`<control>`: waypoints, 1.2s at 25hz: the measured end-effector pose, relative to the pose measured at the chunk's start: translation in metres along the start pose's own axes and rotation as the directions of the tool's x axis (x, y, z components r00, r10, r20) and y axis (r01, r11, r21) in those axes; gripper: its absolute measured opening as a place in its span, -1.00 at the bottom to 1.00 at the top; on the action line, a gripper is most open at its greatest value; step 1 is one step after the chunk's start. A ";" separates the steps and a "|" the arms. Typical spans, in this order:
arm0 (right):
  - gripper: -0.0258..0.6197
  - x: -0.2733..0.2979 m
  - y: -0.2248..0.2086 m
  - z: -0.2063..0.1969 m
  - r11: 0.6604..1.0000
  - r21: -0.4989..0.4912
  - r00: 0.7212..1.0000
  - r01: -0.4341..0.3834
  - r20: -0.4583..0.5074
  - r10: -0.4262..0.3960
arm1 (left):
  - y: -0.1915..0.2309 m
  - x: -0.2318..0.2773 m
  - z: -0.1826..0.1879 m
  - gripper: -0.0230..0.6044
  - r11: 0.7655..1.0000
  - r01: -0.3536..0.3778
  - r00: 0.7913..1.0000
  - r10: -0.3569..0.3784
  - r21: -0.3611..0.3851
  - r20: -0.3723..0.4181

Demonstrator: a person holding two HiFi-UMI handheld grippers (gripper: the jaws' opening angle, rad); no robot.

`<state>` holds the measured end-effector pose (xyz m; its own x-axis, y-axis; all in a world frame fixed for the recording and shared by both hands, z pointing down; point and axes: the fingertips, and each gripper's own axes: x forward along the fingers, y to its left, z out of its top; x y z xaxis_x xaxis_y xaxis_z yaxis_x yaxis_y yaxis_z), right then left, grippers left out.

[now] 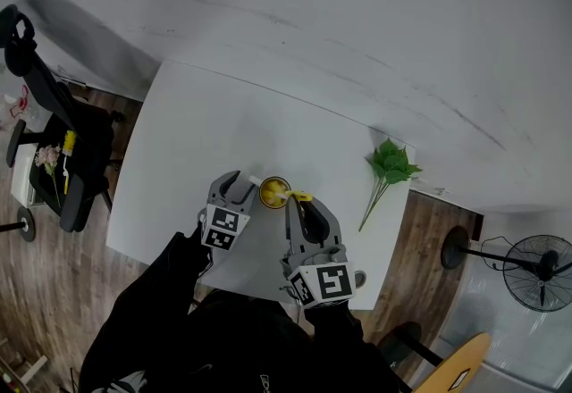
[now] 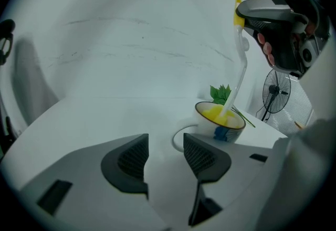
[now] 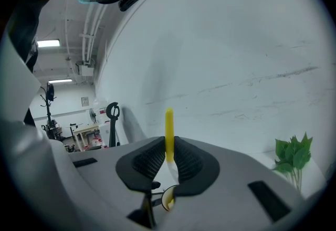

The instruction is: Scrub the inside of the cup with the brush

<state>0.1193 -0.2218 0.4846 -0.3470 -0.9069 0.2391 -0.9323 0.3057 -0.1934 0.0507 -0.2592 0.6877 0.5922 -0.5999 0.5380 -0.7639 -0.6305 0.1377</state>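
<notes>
From where I stand, the scrubbing step looks to be in hand: the cup point(image 1: 273, 192) sits upright on the white table point(image 1: 179, 159), just in front of the person and between the two grippers, and the brush point(image 2: 240, 67) runs down from above into its yellow inside. The right gripper point(image 3: 169, 159) has the brush, its two ribbed pads closed tight on the handle just below the yellow end, with the pale shaft dropping past them toward the cup's rim. The left gripper point(image 2: 165, 146) is not holding anything: its jaws stand well apart, low over the table beside the cup, and the cup's handle point(image 2: 181, 135) curves into the gap between them, close to one pad, though I see neither pad pressing on it. So the cup stands free just now. My guess is that a proper scrub calls for the left jaws to close on that handle, or otherwise brace the cup, so it does not skid or tip while the right gripper works the brush head round the inner wall and base. A green leafy sprig point(image 1: 389, 168) lies well off to the person's right on the table, clear of the work.
</notes>
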 end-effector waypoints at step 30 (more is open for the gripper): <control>-0.72 -0.114 0.067 0.091 0.993 -0.097 0.968 0.072 0.245 -0.046 | -0.026 -0.184 0.100 -0.38 0.997 -0.049 0.968 0.035 0.052 0.248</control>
<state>0.1052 -0.1245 0.3581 -0.2681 -0.9634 0.0075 -0.9603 0.2666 -0.0826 -0.0126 -0.1813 0.5014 0.6103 -0.7248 0.3195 -0.7777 -0.6249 0.0678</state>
